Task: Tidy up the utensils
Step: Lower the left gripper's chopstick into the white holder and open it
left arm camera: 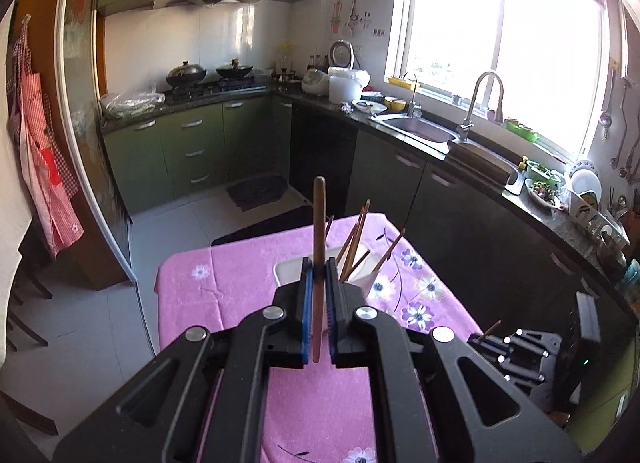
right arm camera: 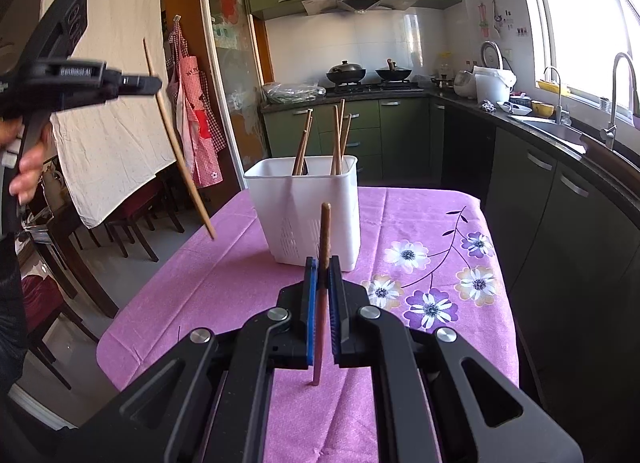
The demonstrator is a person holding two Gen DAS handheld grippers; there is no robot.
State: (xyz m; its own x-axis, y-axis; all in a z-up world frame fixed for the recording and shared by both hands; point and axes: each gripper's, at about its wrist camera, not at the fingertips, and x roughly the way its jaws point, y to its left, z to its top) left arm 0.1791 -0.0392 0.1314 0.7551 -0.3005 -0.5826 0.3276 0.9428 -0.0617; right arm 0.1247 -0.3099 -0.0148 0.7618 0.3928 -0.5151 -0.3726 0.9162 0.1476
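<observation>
Black plastic two-finger left gripper [left arm camera: 319, 267] and right gripper [right arm camera: 323, 265] with blue ribbed pads [left arm camera: 307, 303], round silver screws [right arm camera: 279, 314], bare-skinned hand [right arm camera: 28, 175].

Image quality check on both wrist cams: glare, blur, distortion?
Left wrist: window blown out, flare at top right; cabinets below dark. Right wrist: left gripper and its chopstick slightly motion-blurred; window overexposed. Both: strong fisheye bending at edges; white holder sharp.

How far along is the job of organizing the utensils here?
Done: several chopsticks already stand in the white holder. In hand: the left gripper and the right gripper each clamp one chopstick. Left: dropping both into the holder; no loose utensils show on the pink tablecloth.
</observation>
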